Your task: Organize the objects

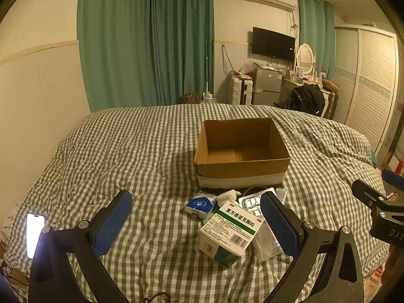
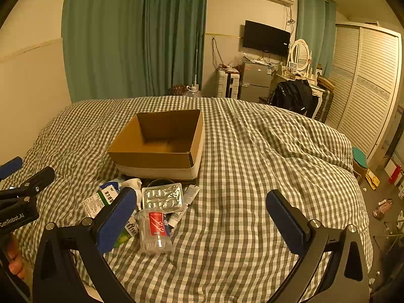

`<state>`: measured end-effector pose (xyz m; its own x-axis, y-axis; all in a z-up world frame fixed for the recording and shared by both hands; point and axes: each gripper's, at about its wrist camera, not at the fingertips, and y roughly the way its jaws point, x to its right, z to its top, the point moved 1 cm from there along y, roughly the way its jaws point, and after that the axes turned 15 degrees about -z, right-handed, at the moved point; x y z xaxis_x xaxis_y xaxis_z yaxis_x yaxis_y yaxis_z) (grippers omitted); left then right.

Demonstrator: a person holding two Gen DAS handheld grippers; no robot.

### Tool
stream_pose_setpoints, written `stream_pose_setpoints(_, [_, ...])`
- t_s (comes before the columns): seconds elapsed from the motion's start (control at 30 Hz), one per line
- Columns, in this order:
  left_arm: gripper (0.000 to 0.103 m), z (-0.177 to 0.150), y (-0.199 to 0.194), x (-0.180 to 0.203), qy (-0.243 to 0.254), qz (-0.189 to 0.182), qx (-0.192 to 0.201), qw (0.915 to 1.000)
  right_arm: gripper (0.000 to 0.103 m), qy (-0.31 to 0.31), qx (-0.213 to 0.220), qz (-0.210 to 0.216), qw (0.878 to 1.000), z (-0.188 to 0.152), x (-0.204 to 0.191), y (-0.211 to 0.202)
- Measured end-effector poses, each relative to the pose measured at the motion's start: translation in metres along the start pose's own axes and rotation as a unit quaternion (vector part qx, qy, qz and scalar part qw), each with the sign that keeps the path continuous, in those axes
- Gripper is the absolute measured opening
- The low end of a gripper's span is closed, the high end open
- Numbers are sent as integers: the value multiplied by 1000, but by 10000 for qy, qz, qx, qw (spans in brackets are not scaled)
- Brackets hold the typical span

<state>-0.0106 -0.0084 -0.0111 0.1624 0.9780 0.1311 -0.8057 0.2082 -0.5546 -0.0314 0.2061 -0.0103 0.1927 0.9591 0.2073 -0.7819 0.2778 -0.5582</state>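
An empty brown cardboard box (image 1: 242, 149) (image 2: 161, 142) stands open on the checked bed cover. In front of it lies a small heap: a white and green medicine carton (image 1: 228, 233) (image 2: 101, 198), a blue tissue pack (image 1: 199, 204), a silver blister pack (image 1: 252, 203) (image 2: 162, 197), a clear plastic jar with a red label (image 2: 155, 229) and a small white tube (image 2: 178, 216). My left gripper (image 1: 197, 221) hovers open just short of the carton. My right gripper (image 2: 202, 217) is open over bare cover, to the right of the heap.
A lit phone (image 1: 34, 234) lies on the bed at the near left. The checked bed cover (image 2: 265, 164) stretches wide to the right of the box. Beyond the bed's far edge are green curtains, a small fridge (image 1: 267, 85), a dressing table and a louvred wardrobe (image 2: 366, 88).
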Motion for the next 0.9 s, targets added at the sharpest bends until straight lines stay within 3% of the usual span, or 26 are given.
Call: stream_pose_setpoints(0.9, [103, -7, 1, 0, -36, -13, -36, 10000, 103, 68, -95, 128, 9998, -6, -1, 2])
